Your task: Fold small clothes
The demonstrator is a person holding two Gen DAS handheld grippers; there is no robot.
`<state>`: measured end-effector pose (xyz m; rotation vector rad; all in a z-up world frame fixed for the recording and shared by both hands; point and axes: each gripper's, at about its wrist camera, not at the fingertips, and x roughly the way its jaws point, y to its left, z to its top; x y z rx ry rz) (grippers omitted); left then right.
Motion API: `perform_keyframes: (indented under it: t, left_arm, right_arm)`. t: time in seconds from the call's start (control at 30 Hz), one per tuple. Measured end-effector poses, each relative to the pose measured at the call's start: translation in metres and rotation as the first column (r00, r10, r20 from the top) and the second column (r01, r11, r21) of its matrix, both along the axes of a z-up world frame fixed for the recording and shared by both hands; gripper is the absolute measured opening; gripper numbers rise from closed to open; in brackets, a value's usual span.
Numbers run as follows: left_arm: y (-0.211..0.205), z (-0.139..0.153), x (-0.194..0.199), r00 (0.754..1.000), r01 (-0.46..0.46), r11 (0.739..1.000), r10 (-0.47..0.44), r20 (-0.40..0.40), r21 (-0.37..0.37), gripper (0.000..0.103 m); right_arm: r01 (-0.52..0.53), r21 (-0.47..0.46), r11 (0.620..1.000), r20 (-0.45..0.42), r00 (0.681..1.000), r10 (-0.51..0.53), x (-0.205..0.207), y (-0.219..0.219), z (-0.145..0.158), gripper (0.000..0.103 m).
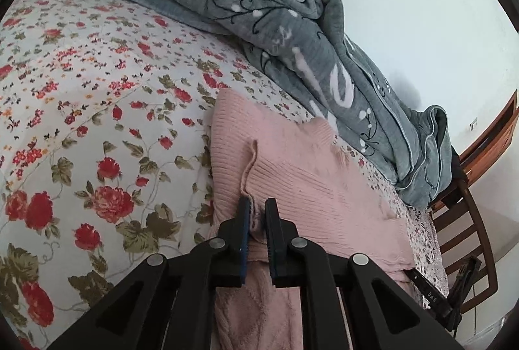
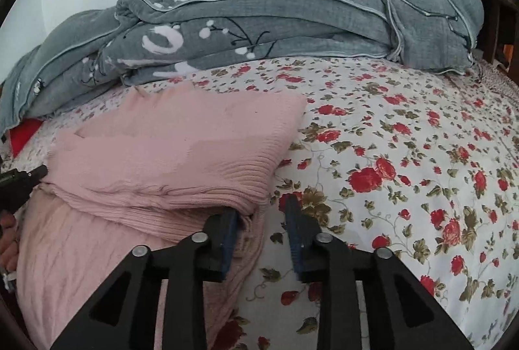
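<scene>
Black bar (image 1: 431, 294) beside pink sweater (image 1: 292, 168) reads "DAS".

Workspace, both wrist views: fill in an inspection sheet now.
Surface: floral bedsheet, rumpled, mostly bare on one side.
Job's things: pink knit garment, partly folded, upper layer lying over lower.
Clutter: grey quilt heaped along the far side; red item under its end.
Grippers: left gripper shut on a pinched ridge of the pink knit garment; right gripper with jaws apart at the garment's corner, one finger against the knit, not clamping.
Cables: nothing seen.
Surroundings: pale wall; wooden chair beside the bed.
</scene>
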<state>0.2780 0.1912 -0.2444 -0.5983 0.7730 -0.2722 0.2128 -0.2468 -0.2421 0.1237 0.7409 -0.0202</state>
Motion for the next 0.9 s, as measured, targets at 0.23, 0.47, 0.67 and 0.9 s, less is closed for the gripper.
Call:
perform_keyframes:
  t: [0.23,0.47,0.67,0.9]
  left_arm:
    - [-0.017,0.006,-0.001,0.999,0.019,0.995,-0.021,0.027,0.102,0.025]
    - [-0.018,0.007,-0.001,0.999,0.023,0.993,-0.027,0.029,0.114,0.029]
    - [-0.018,0.006,0.0,0.999,0.027,0.992,-0.031,0.031,0.122,0.03]
    - [-0.019,0.007,-0.001,0.999,0.027,0.992,-0.031,0.031,0.122,0.03]
  right_arm:
    - [0.012,-0.001,1.0,0.003,1.0,-0.012,-0.001,-0.003,0.0,0.039]
    - [-0.001,-0.01,1.0,-0.006,1.0,0.001,0.0,0.0,-0.001,0.044]
    - [-0.006,-0.016,1.0,-0.007,1.0,0.006,0.0,0.001,-0.001,0.048]
    - [-0.007,-0.022,1.0,-0.007,1.0,0.007,0.0,0.002,-0.001,0.049]
